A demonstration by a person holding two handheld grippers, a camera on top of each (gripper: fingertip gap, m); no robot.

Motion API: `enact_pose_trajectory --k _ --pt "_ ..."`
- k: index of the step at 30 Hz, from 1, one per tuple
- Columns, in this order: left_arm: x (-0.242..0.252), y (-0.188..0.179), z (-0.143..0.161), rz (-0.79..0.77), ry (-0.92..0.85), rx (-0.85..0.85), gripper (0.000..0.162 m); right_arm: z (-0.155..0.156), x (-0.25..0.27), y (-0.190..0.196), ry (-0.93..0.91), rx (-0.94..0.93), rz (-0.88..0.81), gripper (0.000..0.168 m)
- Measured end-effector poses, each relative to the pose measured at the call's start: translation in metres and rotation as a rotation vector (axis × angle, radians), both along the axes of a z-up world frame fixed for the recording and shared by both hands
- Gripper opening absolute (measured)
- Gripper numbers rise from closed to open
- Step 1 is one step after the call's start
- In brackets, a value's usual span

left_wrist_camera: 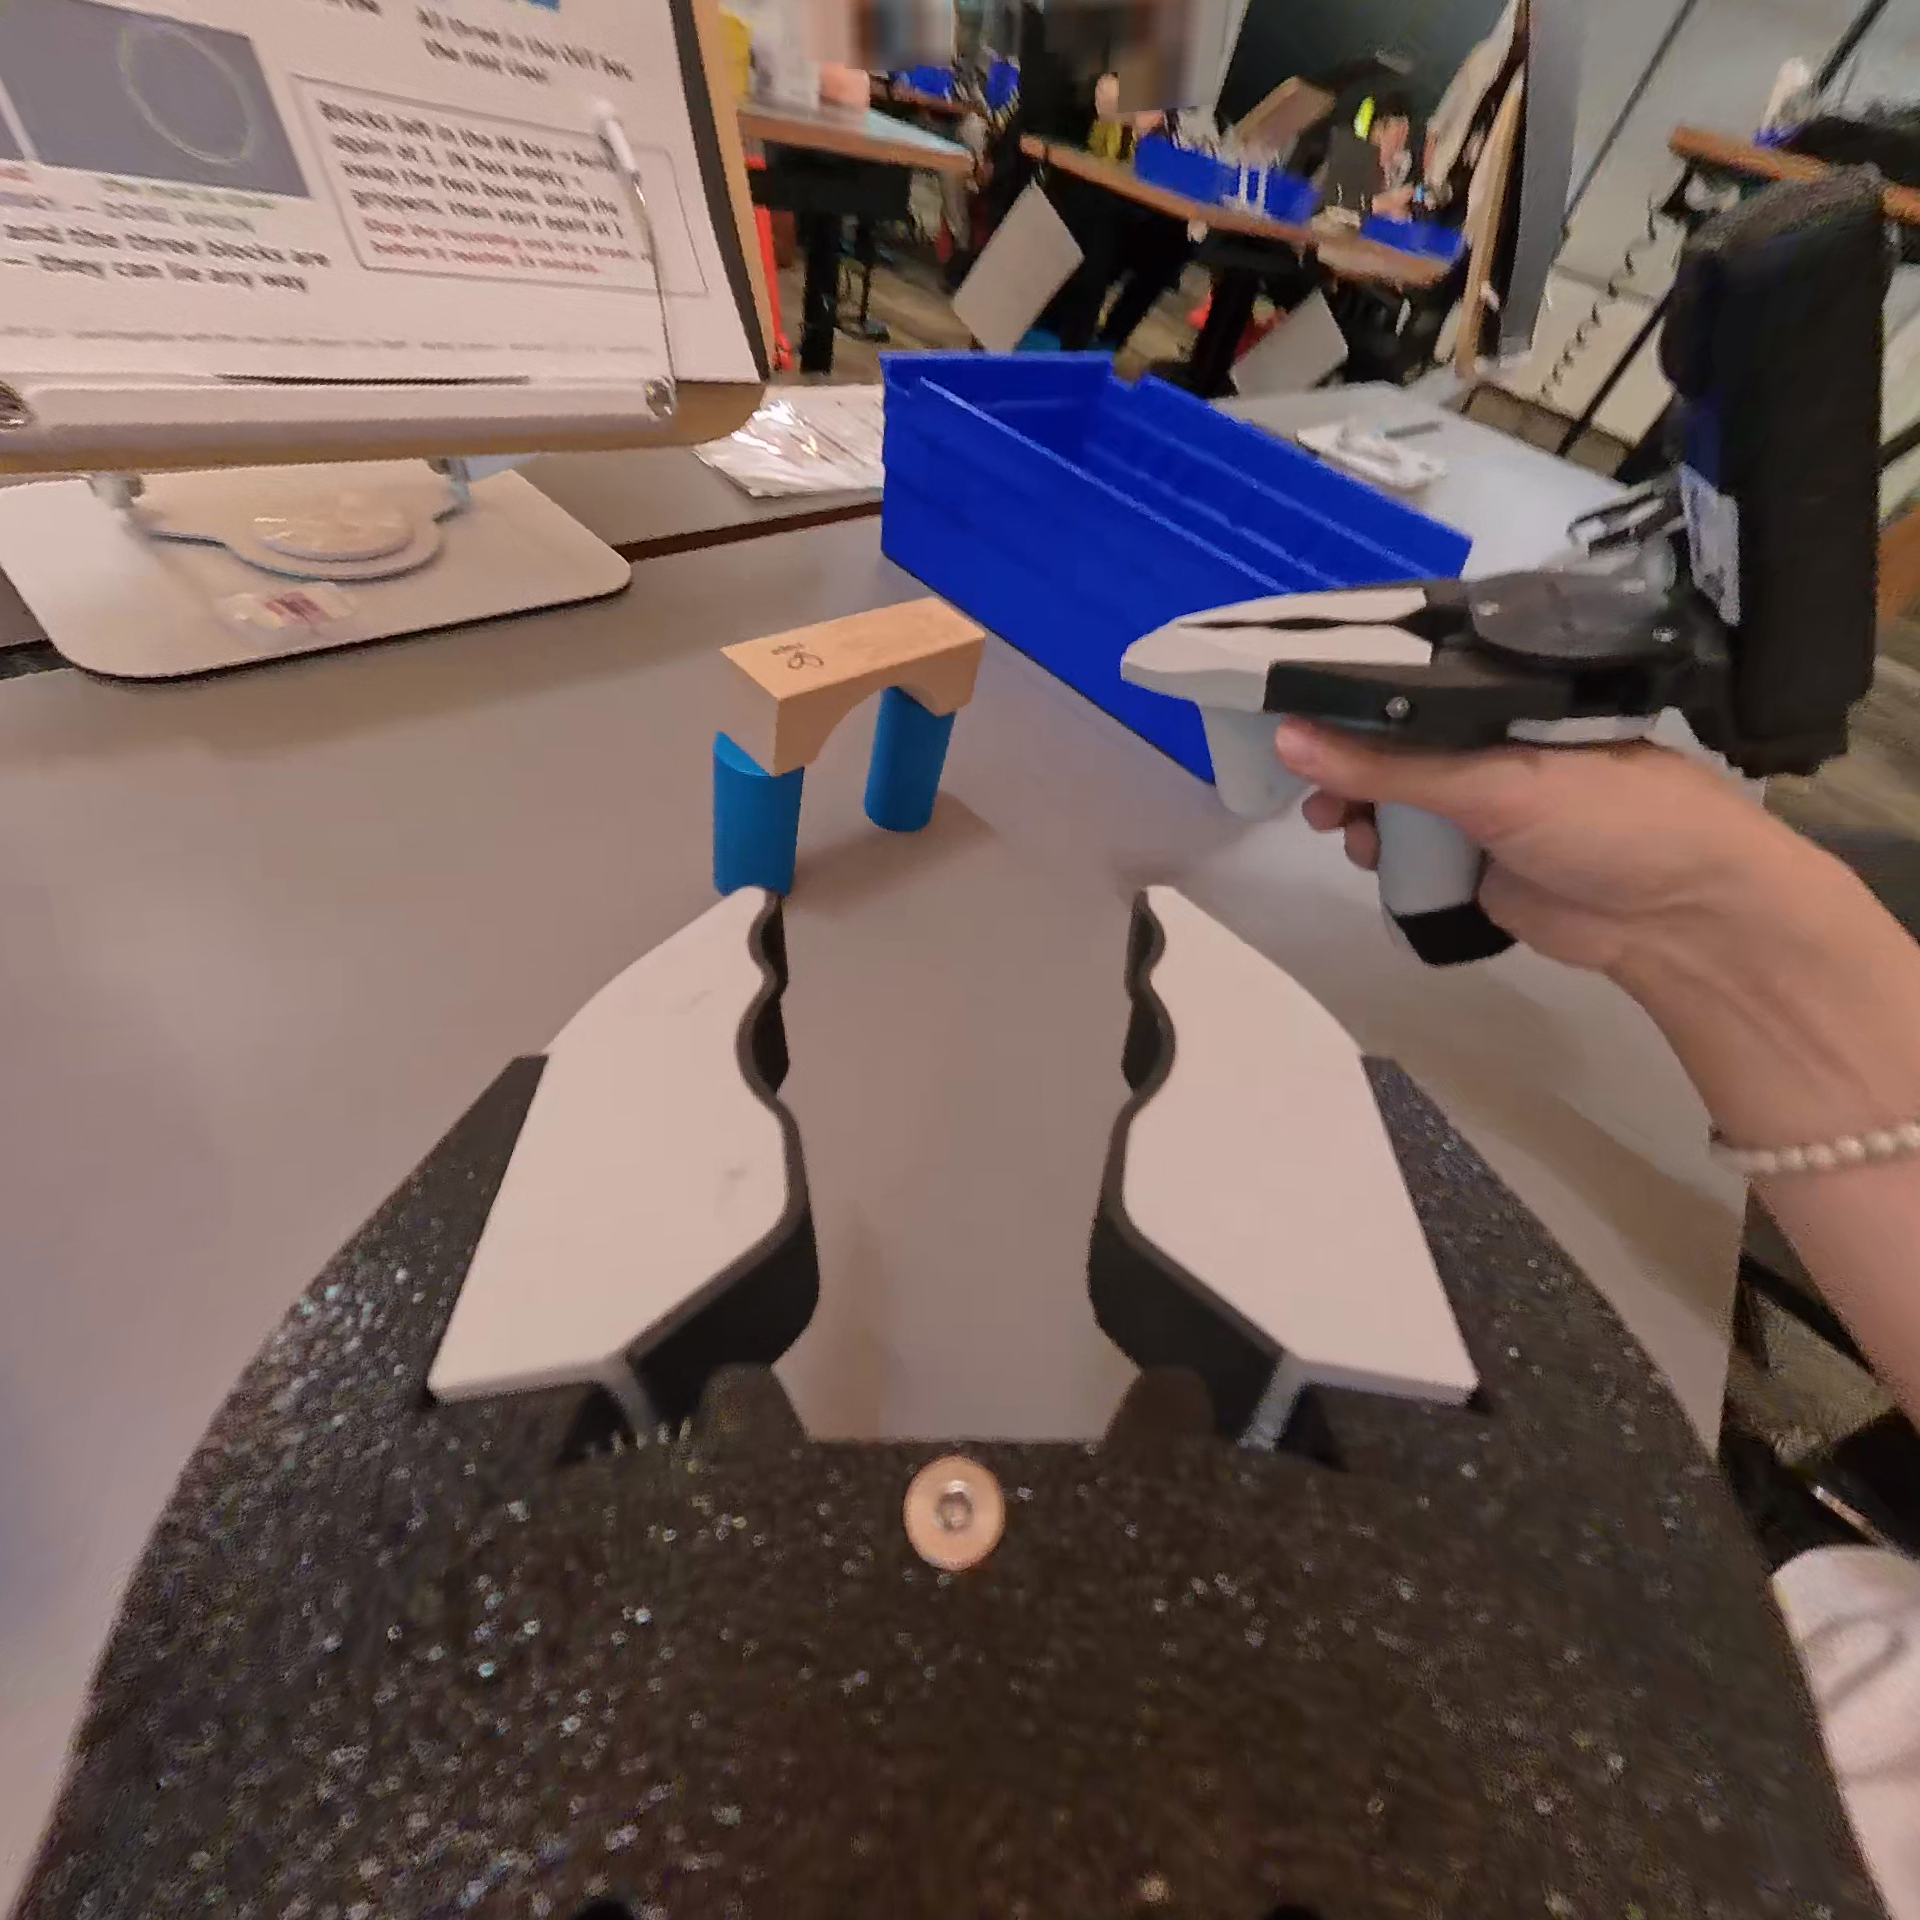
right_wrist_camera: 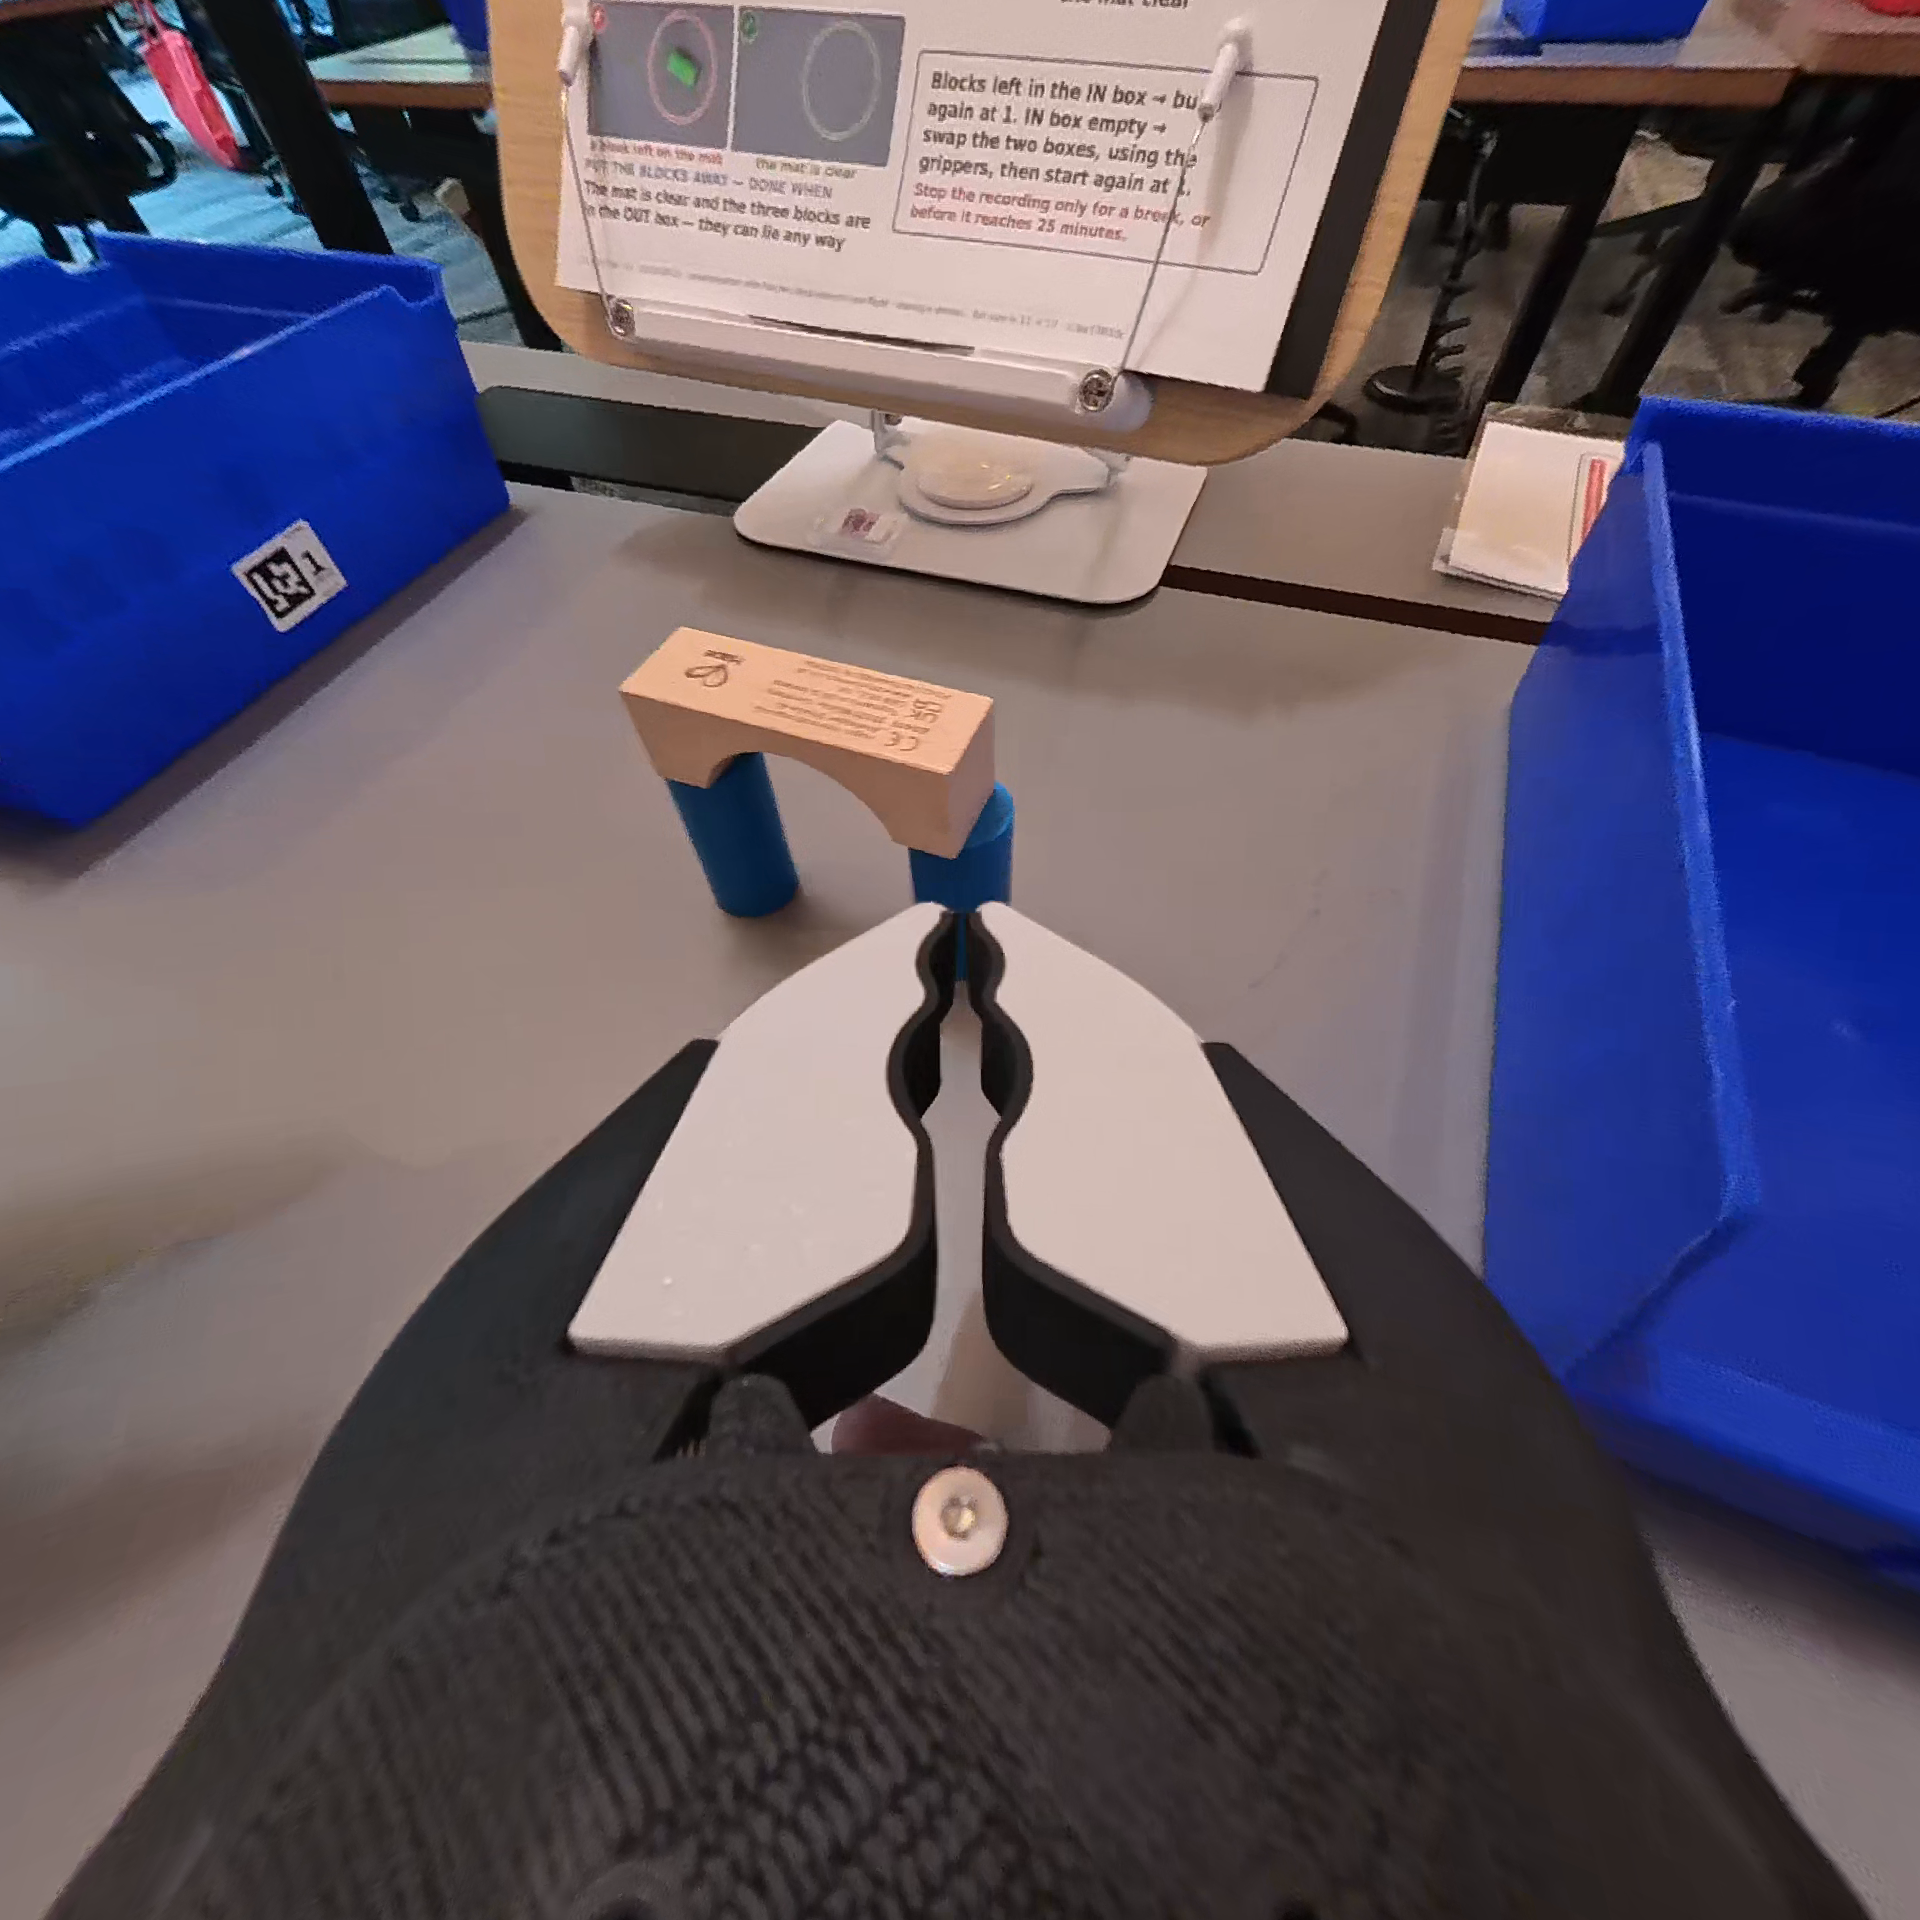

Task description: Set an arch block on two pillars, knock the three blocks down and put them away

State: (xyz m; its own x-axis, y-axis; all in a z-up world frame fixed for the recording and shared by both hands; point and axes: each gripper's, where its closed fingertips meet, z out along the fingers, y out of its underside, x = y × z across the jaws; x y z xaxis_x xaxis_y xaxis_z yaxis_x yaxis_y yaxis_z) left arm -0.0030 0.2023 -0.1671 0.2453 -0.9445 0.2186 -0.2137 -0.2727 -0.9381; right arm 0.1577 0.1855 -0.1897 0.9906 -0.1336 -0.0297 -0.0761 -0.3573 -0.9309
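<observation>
A pale wooden arch block (left_wrist_camera: 831, 686) rests on two upright blue cylinders (left_wrist_camera: 753, 821) (left_wrist_camera: 906, 769) on the grey table (left_wrist_camera: 312, 935). My left gripper (left_wrist_camera: 956, 914) is open and empty. It sits low, just in front of the arch, with its left fingertip (left_wrist_camera: 753, 920) by the near cylinder's base. My right gripper (right_wrist_camera: 961, 916) is shut with nothing between its pads. The left wrist view shows it (left_wrist_camera: 1138, 660) held in the air to the right of the arch. In the right wrist view the arch (right_wrist_camera: 821, 738) and its cylinders (right_wrist_camera: 732, 842) (right_wrist_camera: 966, 862) stand just ahead of the fingertips.
A blue bin (left_wrist_camera: 1039, 520) stands behind and right of the arch; it also shows at the right of the right wrist view (right_wrist_camera: 1662, 935). A second blue bin (right_wrist_camera: 208, 468) with a square marker stands at the left. A stand with an instruction sheet (right_wrist_camera: 935, 156) is at the back. The grippers' ends are close to 15 cm from one another. The pale wooden arch block (left_wrist_camera: 831, 686) sits 10 cm or so from the ends of my right fingers. Look for it in the right wrist view (right_wrist_camera: 691, 712) too.
</observation>
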Motion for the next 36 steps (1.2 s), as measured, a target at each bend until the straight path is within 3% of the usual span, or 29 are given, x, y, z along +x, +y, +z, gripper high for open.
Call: enact_pose_trajectory --k 6,12,17,21,25,26,27,28,29,33,36 --pt "-0.031 -0.007 0.018 0.106 -0.091 -0.015 0.063 0.012 -0.001 -0.025 0.036 -0.011 -0.133 0.011" --pt "-0.045 -0.015 0.033 0.131 -0.172 0.001 0.063 0.006 0.007 -0.05 -0.025 0.004 -0.148 0.004" --pt "-0.039 0.007 0.037 0.285 -0.21 0.104 0.101 -0.006 -0.007 -0.028 0.128 0.028 -0.014 0.0" --pt "-0.03 0.005 0.041 0.277 -0.289 0.182 0.099 -0.015 -0.011 -0.01 0.04 -0.006 0.002 0.0" --pt "-0.044 0.008 0.051 0.369 -0.297 0.489 0.09 -0.022 -0.007 0.0 -0.087 -0.059 -0.039 0.003" --pt "-0.049 0.009 0.053 0.393 -0.299 0.523 0.084 -0.024 -0.01 0.003 -0.101 -0.064 -0.032 0.005" --pt "-0.052 0.009 0.052 0.387 -0.29 0.53 0.067 -0.024 -0.012 0.006 -0.11 -0.062 -0.026 0.006" --pt "-0.053 0.009 0.049 0.372 -0.267 0.511 0.053 -0.024 -0.014 0.009 -0.115 -0.062 -0.021 0.007" --pt "-0.056 0.012 0.043 0.365 -0.235 0.47 0.05 -0.025 -0.015 0.012 -0.118 -0.063 -0.021 0.007" --pt "-0.069 0.026 0.025 0.38 -0.117 0.305 0.054 -0.022 -0.01 0.016 -0.135 -0.065 -0.065 0.007" --pt "-0.076 0.034 0.021 0.395 -0.115 0.263 0.039 -0.022 0.0 0.018 -0.125 -0.076 -0.113 0.003"
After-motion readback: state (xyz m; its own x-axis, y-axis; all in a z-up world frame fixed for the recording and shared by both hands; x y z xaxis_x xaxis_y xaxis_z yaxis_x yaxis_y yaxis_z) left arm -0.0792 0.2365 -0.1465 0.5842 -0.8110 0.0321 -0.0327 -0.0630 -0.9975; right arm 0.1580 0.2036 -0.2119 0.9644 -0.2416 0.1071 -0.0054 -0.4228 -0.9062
